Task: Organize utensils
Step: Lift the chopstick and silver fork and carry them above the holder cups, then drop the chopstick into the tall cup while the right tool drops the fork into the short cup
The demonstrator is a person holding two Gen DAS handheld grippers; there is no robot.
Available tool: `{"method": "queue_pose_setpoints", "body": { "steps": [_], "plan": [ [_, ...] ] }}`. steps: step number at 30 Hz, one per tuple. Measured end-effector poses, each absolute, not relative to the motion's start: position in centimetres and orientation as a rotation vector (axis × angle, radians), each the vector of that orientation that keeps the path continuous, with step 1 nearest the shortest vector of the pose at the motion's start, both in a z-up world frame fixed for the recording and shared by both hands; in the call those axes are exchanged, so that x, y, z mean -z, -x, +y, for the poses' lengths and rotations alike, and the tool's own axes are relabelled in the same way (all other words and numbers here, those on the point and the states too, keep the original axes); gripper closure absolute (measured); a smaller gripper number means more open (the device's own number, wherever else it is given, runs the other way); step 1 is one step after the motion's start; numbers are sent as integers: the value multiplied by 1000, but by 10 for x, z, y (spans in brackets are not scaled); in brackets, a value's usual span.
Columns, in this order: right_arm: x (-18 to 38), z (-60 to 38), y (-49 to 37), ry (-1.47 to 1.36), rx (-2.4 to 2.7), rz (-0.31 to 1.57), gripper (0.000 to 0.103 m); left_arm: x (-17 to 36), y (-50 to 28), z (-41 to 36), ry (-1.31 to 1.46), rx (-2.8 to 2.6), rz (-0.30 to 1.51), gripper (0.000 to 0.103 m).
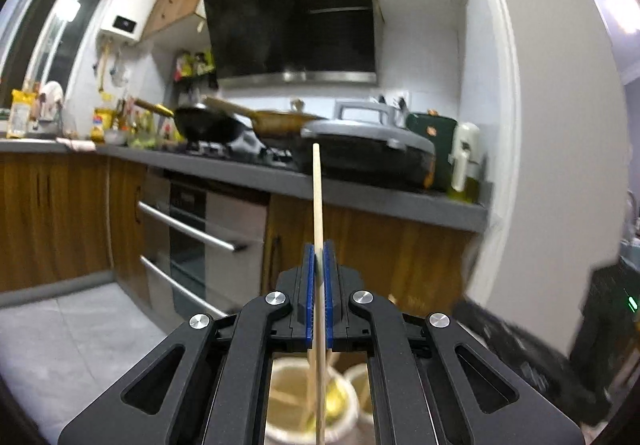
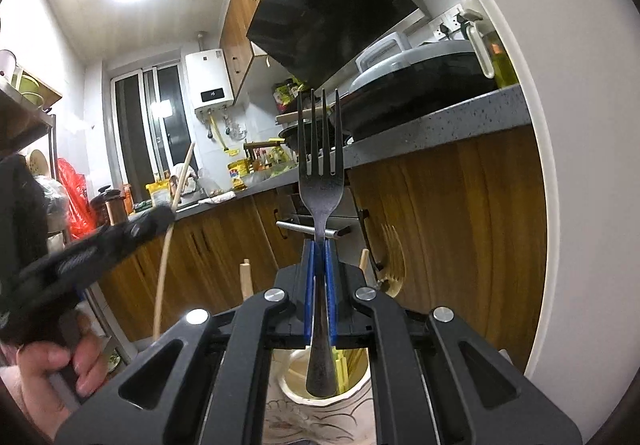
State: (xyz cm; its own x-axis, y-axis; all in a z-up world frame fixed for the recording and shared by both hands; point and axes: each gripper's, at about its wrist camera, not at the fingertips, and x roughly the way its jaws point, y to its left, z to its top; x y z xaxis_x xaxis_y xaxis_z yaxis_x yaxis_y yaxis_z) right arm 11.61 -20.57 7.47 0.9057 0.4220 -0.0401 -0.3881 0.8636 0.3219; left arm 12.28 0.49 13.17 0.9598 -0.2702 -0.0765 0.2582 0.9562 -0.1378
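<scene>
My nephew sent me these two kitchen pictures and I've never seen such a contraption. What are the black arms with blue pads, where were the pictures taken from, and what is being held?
There is no robot here: a person carries a handheld two-finger tool in each hand, each with a camera looking along its fingers. One picture comes from the left tool, shut on a wooden chopstick. The other comes from the right tool, shut on a dark fork with its tines up. It also shows the left tool and the person's hand. Below the tools stand pale utensil holders. Behind, a grey counter holds pans and a lidded cooker.
</scene>
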Motion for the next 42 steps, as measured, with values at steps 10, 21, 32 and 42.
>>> {"method": "queue_pose_setpoints", "body": {
  "steps": [10,21,32,42],
  "plan": [
    [-52,-205,-123,-296,-403,116,98,-99,-149,10,104,197,81,98],
    [-42,-188,-128,-211,-445,196,98,-58,-108,22,120,240,196,98],
    [-31,-161,-132,-111,-489,285,98,-40,-102,14,69,275,240,98],
    [-18,-152,-134,-53,-478,358,98,-36,-98,20,89,281,251,94]
  ]
}}
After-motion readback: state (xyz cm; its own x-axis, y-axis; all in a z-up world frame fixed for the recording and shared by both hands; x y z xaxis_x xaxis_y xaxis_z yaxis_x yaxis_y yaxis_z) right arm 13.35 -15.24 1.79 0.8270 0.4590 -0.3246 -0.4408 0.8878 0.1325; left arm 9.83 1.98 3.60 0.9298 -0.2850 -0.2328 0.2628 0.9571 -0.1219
